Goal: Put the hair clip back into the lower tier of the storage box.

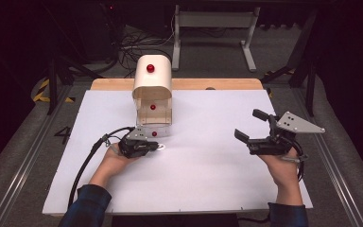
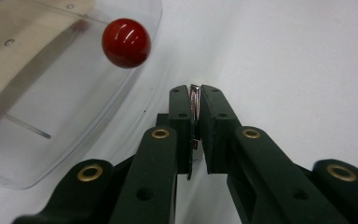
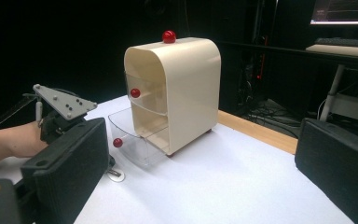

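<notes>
A cream drawer cabinet with red knobs stands at the back middle of the white table. Its lowest drawer, clear plastic with a red knob, is pulled out towards me. Just in front of that drawer my left gripper rests low on the table, shut on a small silvery metal ring that stands on edge between its pads. From above, the ring shows at the left gripper's tip. My right gripper hovers at the right, open, nothing between its fingers.
In the right gripper view the cabinet stands ahead, and the left gripper is beside the open drawer. A wooden strip edges the table's far side. Dark floor, cables and a desk frame lie beyond.
</notes>
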Tool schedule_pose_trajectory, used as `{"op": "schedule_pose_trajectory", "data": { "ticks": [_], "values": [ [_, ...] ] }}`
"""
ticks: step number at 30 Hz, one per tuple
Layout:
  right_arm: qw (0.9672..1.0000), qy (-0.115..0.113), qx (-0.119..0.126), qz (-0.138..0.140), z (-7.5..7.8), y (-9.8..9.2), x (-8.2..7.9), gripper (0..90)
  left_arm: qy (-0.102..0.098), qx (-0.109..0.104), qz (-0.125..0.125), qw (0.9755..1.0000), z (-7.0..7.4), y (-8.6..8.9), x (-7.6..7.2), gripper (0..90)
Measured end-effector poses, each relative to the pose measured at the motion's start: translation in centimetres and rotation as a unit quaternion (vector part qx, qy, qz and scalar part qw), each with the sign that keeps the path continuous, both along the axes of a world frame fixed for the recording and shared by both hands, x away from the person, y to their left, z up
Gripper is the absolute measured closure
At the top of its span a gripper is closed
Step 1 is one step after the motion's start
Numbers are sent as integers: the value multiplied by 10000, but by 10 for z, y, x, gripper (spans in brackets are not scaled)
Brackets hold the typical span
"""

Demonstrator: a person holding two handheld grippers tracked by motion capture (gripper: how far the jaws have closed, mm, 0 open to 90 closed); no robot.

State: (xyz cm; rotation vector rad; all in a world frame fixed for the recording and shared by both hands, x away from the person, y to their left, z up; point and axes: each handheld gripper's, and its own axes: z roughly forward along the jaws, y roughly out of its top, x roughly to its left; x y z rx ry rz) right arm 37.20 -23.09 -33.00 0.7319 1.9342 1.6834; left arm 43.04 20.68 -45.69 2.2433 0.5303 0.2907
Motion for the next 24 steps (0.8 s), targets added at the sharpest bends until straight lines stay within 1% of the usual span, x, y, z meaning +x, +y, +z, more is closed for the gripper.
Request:
{"op": "schedule_pose_trajectory", "data": {
  "ticks": [6,8,11,18,19,20,24],
  "values": [
    [10000,-10,-6,6,0,0,0,33,-64,-12,-21,10000,3,0,-2,839],
    [10000,-5,-7,2,0,0,0,33,-95,-55,-18,9999,5,0,-3,839],
    [10000,-7,-17,8,0,0,0,33,-199,-101,-25,9997,9,1,-5,840],
    [10000,-18,-11,12,0,1,0,33,-287,-169,-50,9994,14,1,-8,840],
    [10000,-7,-8,13,0,1,-1,33,-324,-180,-51,9993,15,1,-8,840],
    [10000,-7,-8,13,0,1,-1,33,-314,-211,-40,9993,15,1,-9,840],
    [10000,-15,-16,16,0,1,0,33,-420,-279,-28,9987,19,2,-11,840]
  ]
}}
